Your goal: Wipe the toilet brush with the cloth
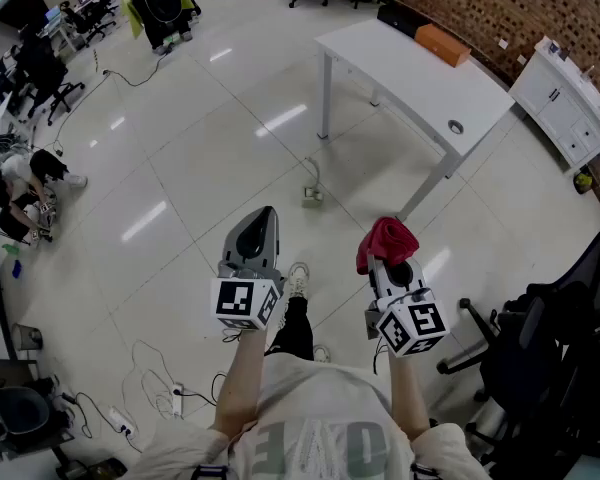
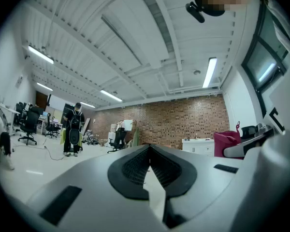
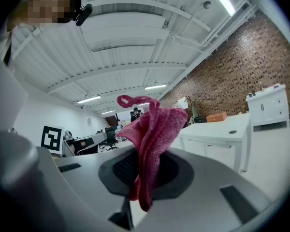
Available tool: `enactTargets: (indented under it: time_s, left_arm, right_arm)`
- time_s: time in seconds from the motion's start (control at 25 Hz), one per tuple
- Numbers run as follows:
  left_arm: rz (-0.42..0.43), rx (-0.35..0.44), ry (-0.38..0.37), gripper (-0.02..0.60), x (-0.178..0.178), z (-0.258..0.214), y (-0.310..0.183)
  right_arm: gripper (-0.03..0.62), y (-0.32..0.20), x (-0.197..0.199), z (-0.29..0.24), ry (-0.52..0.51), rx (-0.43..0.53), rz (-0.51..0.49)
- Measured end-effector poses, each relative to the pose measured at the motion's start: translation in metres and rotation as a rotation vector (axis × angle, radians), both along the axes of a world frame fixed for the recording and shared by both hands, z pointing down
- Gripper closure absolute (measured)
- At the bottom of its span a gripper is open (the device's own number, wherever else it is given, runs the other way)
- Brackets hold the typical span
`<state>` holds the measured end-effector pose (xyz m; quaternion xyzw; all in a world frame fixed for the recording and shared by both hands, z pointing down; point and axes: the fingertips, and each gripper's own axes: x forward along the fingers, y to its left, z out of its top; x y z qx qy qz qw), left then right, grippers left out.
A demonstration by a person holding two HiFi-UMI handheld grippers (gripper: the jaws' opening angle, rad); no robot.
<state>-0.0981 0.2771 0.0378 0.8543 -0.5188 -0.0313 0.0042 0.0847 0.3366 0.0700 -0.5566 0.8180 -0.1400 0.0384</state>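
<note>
A red cloth bunches up from my right gripper, which is shut on it and held level over the floor. In the right gripper view the cloth stands up between the jaws and droops below them. My left gripper is shut with nothing in it; in the left gripper view its gripper has the jaws closed together. In that view the red cloth shows at the right. No toilet brush is in any view.
A white table with an orange box stands ahead to the right. A white cabinet sits by the brick wall. A black office chair is close at the right. Cables lie on the floor at the left. A person crouches far left.
</note>
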Motion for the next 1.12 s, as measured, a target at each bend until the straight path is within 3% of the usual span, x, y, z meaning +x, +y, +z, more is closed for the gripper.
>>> enactTargets:
  time_s: [0.52,0.72,1.12]
  left_arm:
    - [0.107,0.034,0.006,0.577,-0.003,-0.020,-0.260]
    - [0.125,0.000,0.020,0.577,-0.001,-0.010,-0.316]
    - [0.092,-0.043,0.015,0.577,0.002,0.008,-0.365]
  right_arm:
    - [0.562,-0.266,-0.019,-0.047,0.010,0.109,0.055]
    - [0.562,-0.321,-0.025,-0.049,0.026,0.110,0.047]
    - [0.562,-0.384,-0.011,-0.032,-0.012,0.067,0.054]
